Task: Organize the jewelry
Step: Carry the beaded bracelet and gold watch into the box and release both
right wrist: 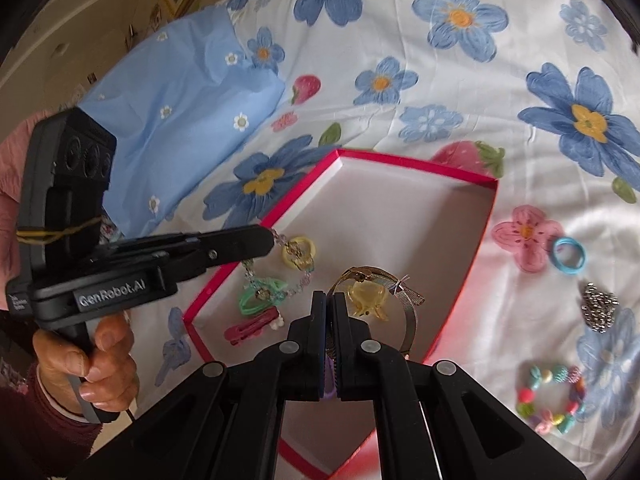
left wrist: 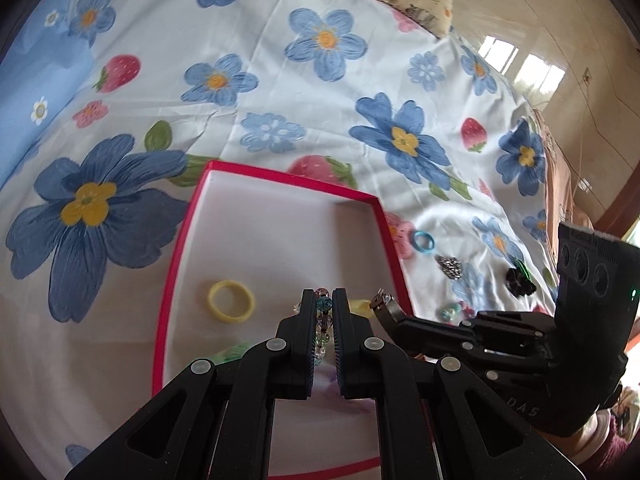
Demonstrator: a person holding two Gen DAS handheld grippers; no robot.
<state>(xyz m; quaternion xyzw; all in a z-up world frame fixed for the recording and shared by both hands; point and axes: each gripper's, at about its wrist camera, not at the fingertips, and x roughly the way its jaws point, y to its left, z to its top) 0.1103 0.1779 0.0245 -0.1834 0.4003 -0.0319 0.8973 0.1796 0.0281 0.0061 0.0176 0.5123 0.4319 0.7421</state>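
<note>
My left tool [left wrist: 323, 300] is clenched on a beaded bracelet [left wrist: 324, 320], held above the red-rimmed box [left wrist: 280, 184] that lies on the bed's flowered sheet [left wrist: 248, 92]. From the right wrist view, the same left tool [right wrist: 264, 240] reaches in over the box's left rim, the beaded strand [right wrist: 296, 256] dangling from it. My right tool [right wrist: 329, 300] is clenched on a metal mesh watch band [right wrist: 404, 292], over the box's near part. Inside the box lie a yellow ring [left wrist: 231, 301], a green clip [right wrist: 260, 294], a pink clip [right wrist: 252, 330] and an amber clip [right wrist: 366, 298]; whether the amber clip touches the band, I cannot tell. On the sheet beside the box's right rim lie a blue ring [right wrist: 569, 255], a silver sparkly piece [right wrist: 598, 307] and a multicoloured bead bracelet [right wrist: 554, 400], each apart from the others. A dark item [left wrist: 519, 278] lies further toward the bed's right edge. A blue pillow [right wrist: 180, 112] sits beyond the box's left rim.
</note>
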